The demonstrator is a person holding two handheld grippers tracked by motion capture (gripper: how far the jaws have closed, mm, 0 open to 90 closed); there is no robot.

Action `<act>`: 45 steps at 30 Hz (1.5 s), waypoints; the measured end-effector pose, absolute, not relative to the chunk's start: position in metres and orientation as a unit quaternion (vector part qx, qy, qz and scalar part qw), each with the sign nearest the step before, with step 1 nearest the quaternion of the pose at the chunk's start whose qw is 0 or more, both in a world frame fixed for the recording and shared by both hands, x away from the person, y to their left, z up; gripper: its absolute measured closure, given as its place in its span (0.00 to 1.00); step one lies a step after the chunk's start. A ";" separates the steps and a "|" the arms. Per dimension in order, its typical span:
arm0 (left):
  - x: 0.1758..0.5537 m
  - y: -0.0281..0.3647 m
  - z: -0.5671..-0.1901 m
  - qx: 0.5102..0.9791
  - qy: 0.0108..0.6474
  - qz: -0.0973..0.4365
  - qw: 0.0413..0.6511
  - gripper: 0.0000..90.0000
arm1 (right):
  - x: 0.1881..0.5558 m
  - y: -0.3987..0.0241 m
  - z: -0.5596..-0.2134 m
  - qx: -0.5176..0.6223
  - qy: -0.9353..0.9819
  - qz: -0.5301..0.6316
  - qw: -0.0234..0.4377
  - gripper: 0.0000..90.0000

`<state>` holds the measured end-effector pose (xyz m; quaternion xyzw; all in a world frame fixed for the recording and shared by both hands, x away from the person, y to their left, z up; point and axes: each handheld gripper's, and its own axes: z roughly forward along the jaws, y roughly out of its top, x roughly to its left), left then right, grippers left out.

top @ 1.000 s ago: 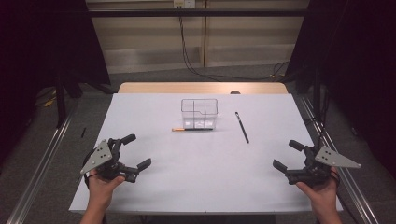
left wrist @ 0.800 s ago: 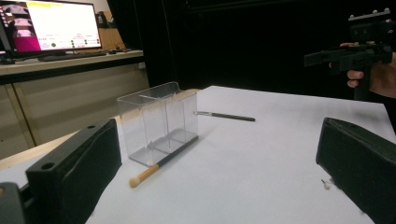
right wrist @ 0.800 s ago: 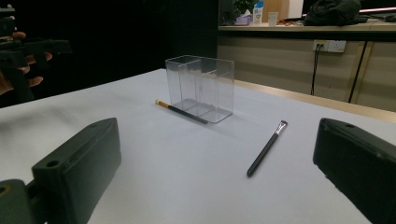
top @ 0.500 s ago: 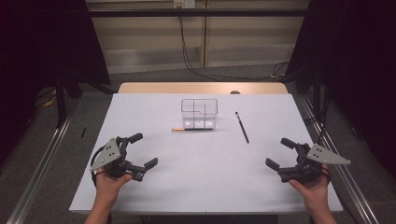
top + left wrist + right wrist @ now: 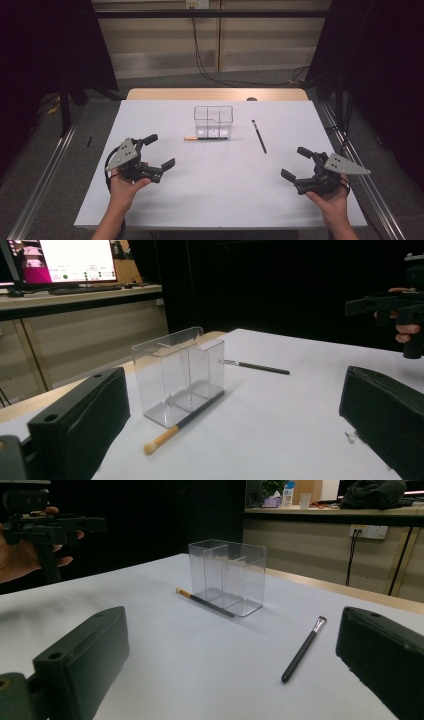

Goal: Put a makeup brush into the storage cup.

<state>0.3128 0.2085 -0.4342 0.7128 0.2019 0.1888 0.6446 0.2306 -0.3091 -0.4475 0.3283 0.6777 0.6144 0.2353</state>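
A clear plastic box (image 5: pixel 214 121) with inner dividers stands upright at the table's far middle. A thin brush with a tan handle end (image 5: pixel 205 138) lies along its front side. To the right of the box lies a black brush (image 5: pixel 259 136). My left gripper (image 5: pixel 161 150) is held at the near left, open and empty, and points at the box (image 5: pixel 177 375) and the tan-ended brush (image 5: pixel 185 422). At the near right, my right gripper (image 5: pixel 294 163) is open with nothing in it. Its view takes in the black brush (image 5: pixel 301 650) and the box (image 5: pixel 227 577).
A white sheet covers the table (image 5: pixel 220 200); a strip of wood shows along its far edge. Metal rails run along the floor on both sides. Dark curtains hang left and right, and cables hang down the back wall.
Both hands have drifted inward: the left gripper to the right and slightly forward, the right gripper to the left. The box and both brushes have not moved.
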 end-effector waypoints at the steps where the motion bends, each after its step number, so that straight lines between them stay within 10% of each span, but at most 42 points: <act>1: 0.315 0.207 -0.434 0.715 0.200 0.189 0.643 0.00 | 0.231 -0.309 -0.447 0.326 0.677 0.615 0.236 0.00; 45: 0.394 0.144 -0.448 0.747 0.231 0.160 0.602 0.00 | 0.232 -0.308 -0.448 0.320 0.683 0.614 0.235 0.00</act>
